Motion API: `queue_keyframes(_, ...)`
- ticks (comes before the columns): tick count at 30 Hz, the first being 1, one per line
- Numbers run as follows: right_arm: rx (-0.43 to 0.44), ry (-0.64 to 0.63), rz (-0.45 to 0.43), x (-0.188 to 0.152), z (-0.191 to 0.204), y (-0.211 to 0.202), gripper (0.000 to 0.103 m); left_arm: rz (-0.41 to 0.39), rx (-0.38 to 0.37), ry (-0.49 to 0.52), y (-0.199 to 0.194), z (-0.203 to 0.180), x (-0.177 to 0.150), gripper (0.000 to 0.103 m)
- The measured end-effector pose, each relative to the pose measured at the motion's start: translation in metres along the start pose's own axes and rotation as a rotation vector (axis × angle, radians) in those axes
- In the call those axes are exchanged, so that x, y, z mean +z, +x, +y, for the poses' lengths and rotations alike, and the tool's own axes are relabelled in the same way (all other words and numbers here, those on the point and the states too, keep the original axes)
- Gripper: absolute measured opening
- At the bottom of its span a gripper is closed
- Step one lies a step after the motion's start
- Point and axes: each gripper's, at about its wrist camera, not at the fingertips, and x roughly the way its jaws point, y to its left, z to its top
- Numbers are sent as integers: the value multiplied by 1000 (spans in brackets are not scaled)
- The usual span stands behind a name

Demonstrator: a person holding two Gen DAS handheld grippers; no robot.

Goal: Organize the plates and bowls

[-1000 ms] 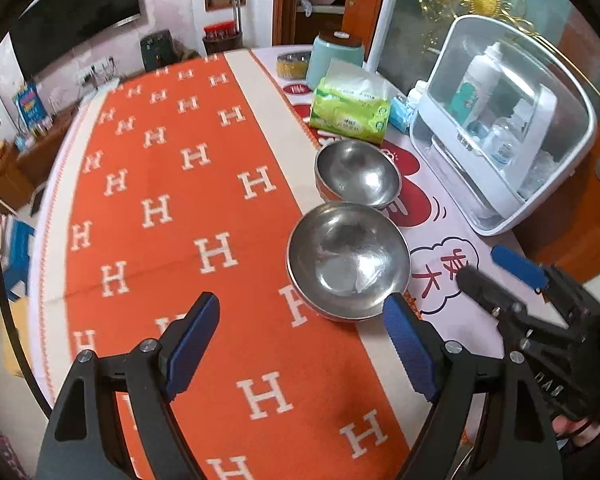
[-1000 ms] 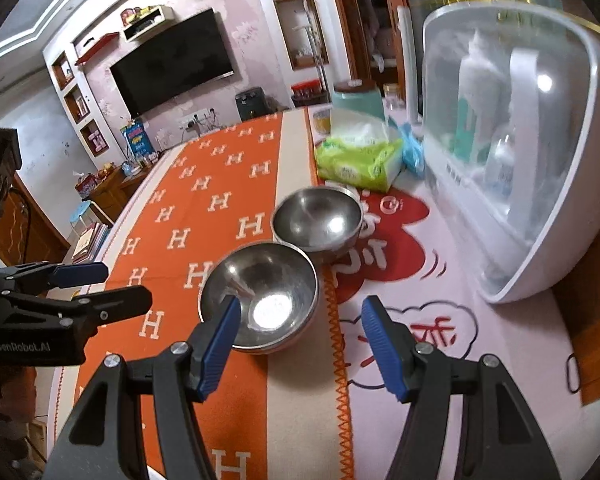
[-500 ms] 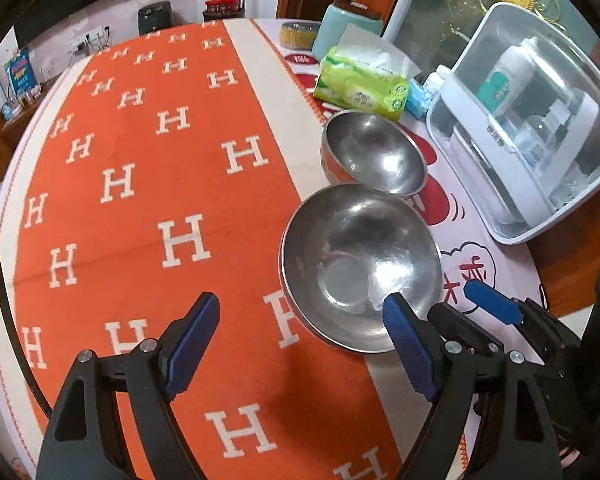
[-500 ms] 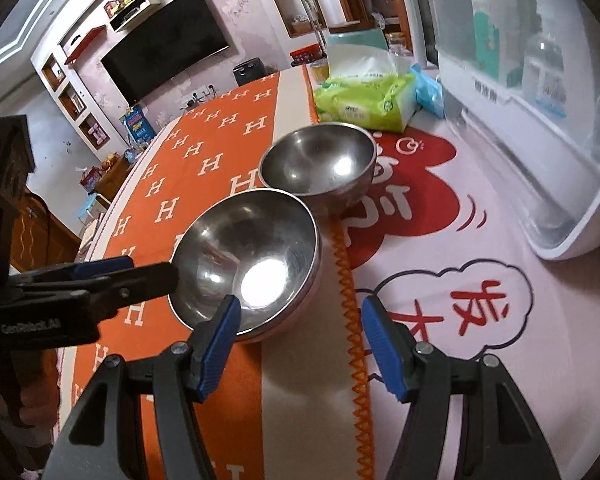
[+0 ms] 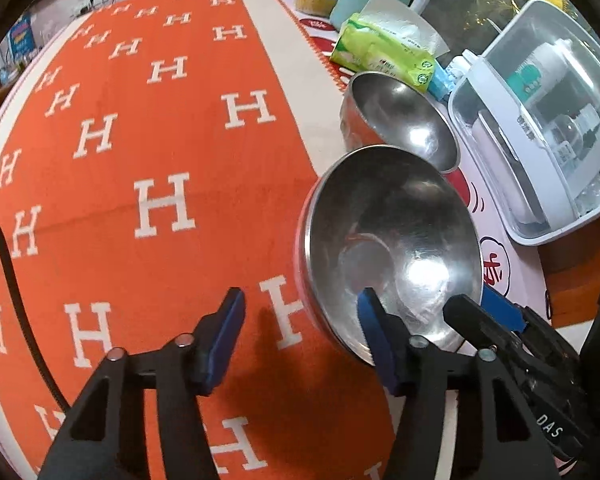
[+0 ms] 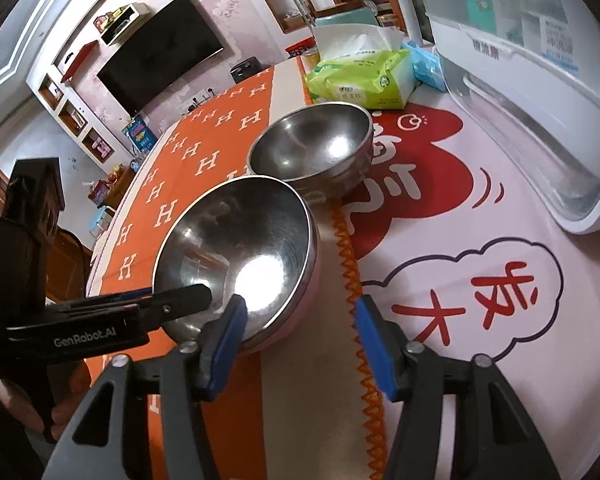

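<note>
The desk (image 5: pixel 148 184) fills most of the left wrist view, covered by an orange cloth (image 5: pixel 100 240) printed with white H letters; a pale mat with red figures (image 6: pixel 440 216) covers its right part in the right wrist view.

A white lidded storage box (image 5: pixel 540 152) holding bottles sits at the right edge of the left wrist view, on the desk. A green tissue pack (image 5: pixel 384 50) lies at upper centre-right, just behind the bowls.

The near steel bowl (image 5: pixel 396 248) stands right of centre in the left wrist view, straddling the border of the orange cloth. The far steel bowl (image 5: pixel 404 120) stands just behind it, above it in the frame; whether the two rims touch cannot be told.

The left tool (image 5: pixel 300 336), at the lower centre of its view, is partly open and its jaws are closing. Its right pad overlaps the near bowl's front rim in the picture and its left pad is over the cloth. Contact with the rim cannot be confirmed.

The right tool (image 6: pixel 300 336), at the lower centre of its view, is likewise partly open with jaws closing. Its left pad sits at the near bowl's (image 6: pixel 236 256) front rim and its right pad is over the cloth's pale border. No firm grip is visible. The left tool's black finger also reaches to the bowl's rim from the lower left of this view.
</note>
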Motion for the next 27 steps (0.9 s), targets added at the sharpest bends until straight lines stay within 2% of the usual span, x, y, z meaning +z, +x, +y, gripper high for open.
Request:
queue_keyframes(3, 1, 14, 12, -1, -2, 4, 46, 15, -21, -21, 5, 3, -2, 42)
queue_keyframes(7, 14, 26, 20, -2, -2, 6, 39, 32, -40, -31, 9, 3, -4, 35)
queue_keyframes(9, 23, 23, 22, -2, -1, 6, 36, 40, -65, -32, 11, 2, -5, 23)
queue_keyframes(11, 20, 16, 20, -2, 1, 6, 28, 46, -87, -46, 11, 1, -7, 20)
queue_keyframes(13, 21, 10, 22, -3, 3, 6, 23, 41, -87, -47, 10, -1, -8, 19)
queue_keyframes(19, 5, 20, 35, -3, 3, 5, 17, 54, -68, -32, 7, -4, -13, 17)
queue_keyframes(27, 2, 32, 58, -6, 6, -4, 16, 67, -52, -38, -9, -6, -28, 17)
